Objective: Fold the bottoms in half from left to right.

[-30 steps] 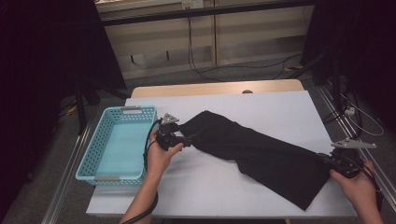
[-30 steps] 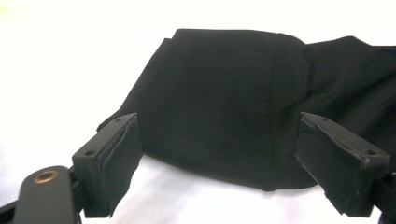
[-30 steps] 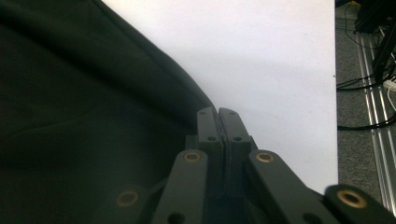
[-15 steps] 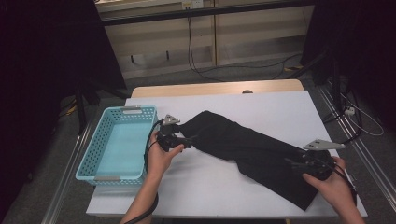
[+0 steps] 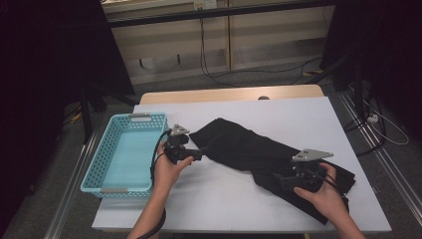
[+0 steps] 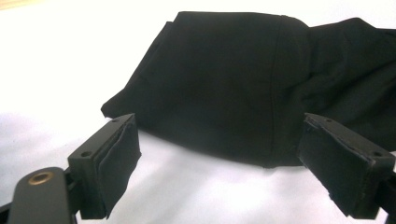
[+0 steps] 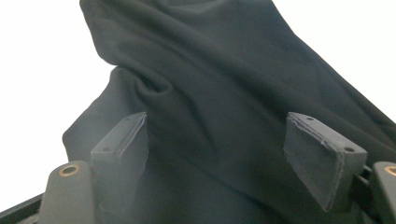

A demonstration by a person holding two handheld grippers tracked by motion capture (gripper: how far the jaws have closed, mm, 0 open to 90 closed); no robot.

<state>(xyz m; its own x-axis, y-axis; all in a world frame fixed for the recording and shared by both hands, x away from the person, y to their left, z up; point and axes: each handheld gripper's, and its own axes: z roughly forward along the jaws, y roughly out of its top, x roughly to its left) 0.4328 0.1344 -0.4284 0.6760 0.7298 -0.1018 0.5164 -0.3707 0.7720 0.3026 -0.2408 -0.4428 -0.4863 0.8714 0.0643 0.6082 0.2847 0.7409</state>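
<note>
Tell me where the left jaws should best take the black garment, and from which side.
Probably the folded end of the black garment nearest the left gripper. Its edge lies flat on the white table, just ahead of the open jaws, one pad to each side. Come in low from the basket side, one jaw sliding under the edge.

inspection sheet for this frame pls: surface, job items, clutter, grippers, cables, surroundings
Surface: white table, with a wooden strip along its far edge.
Job's things: black garment lying crumpled diagonally across the table; turquoise basket at the table's left edge, nothing in it.
Clutter: nothing seen.
Grippers: left gripper open, jaws apart just short of the garment's end; right gripper open over the garment's other end, jaws have just been opening, cloth below them, not pinched.
Cables: black cable loops from the left gripper; floor cables behind the table.
Surroundings: dark curtains at both sides.
</note>
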